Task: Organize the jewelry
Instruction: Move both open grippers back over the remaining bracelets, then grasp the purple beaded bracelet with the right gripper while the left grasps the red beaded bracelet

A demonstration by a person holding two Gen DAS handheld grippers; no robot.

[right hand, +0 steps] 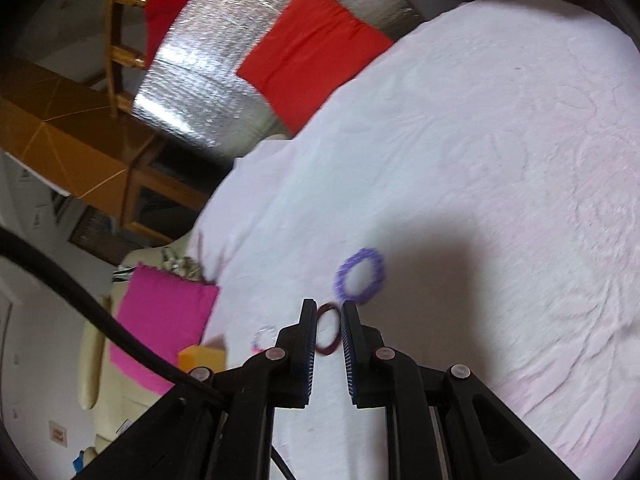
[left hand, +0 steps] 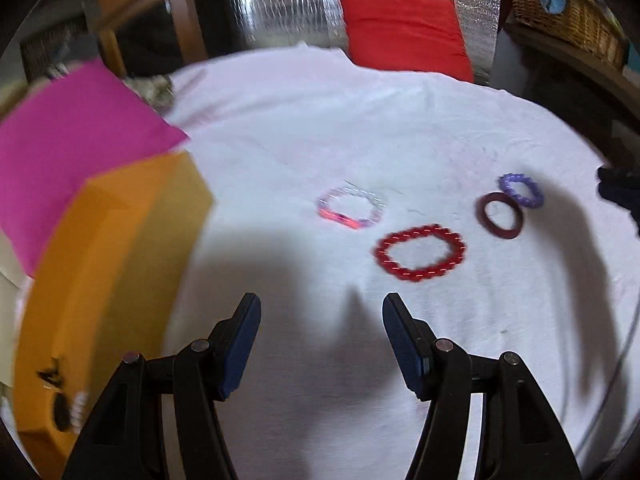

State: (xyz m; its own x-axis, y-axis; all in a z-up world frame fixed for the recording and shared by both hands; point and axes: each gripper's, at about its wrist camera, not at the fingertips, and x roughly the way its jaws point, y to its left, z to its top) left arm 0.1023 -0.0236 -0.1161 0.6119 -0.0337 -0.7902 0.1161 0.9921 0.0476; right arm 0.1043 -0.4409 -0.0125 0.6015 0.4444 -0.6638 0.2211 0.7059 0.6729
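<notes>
Between the left gripper (left hand: pixel 322 306), whose fingers (left hand: pixel 244 332) are standing spread with nothing in them, bare white cloth (left hand: pixel 320 132) is showing, shaded by the tool. Just beyond those tips a red beaded bracelet (left hand: pixel 420 253) is lying flat on the cloth, with a clear bracelet (left hand: pixel 351 210) carrying a pink stretch a little farther on and to its left. Off to the right a dark maroon bangle (left hand: pixel 500 216) is lying with a purple beaded bracelet (left hand: pixel 521 189) touching its far edge. At the left an orange box (left hand: pixel 108 276) is standing open, small pale and dark pieces sitting at its near end, and a magenta sheet (left hand: pixel 76 148) is lying behind it.

The right gripper (right hand: pixel 329 308) is holding its fingers (right hand: pixel 306 344) close together, a narrow gap remaining and nothing pinched; the maroon bangle (right hand: pixel 328 334) is showing through that gap on the cloth below, and the purple bracelet (right hand: pixel 361 276) is lying just past the tips. Farther back a red cushion (left hand: pixel 404 32) is leaning against silver foil (left hand: pixel 280 0).
</notes>
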